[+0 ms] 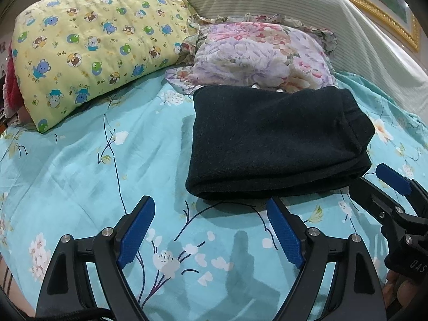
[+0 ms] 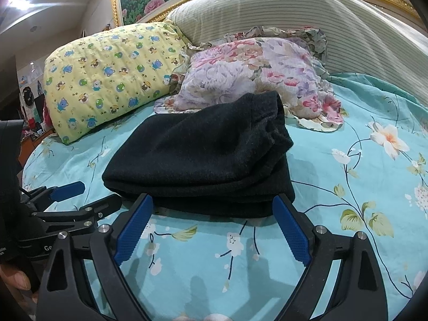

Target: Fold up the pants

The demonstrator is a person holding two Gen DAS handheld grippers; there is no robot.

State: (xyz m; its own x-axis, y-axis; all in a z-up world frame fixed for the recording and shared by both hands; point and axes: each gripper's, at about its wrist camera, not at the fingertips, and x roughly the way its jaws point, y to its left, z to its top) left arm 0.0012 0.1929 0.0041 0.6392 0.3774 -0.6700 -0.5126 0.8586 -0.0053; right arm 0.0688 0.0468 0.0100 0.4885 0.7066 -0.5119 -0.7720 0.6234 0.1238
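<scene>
The dark navy pants [image 1: 275, 144] lie folded into a thick rectangular bundle on the turquoise floral bed sheet [image 1: 93, 160]. In the left wrist view my left gripper [image 1: 211, 208] is open and empty, just in front of the bundle's near left edge. My right gripper [image 1: 374, 184] shows at the right, beside the bundle's near right corner. In the right wrist view the pants [image 2: 203, 157] lie straight ahead, and my right gripper [image 2: 214, 206] is open, its tips at the bundle's near folded edge. My left gripper [image 2: 88, 195] shows at the left, open.
A yellow bear-print pillow [image 1: 93, 50] lies at the back left. A floral pillow [image 1: 262, 53] lies right behind the pants. A striped cream headboard cushion [image 1: 307, 13] stands behind them. The sheet [image 2: 361, 174] stretches to the right.
</scene>
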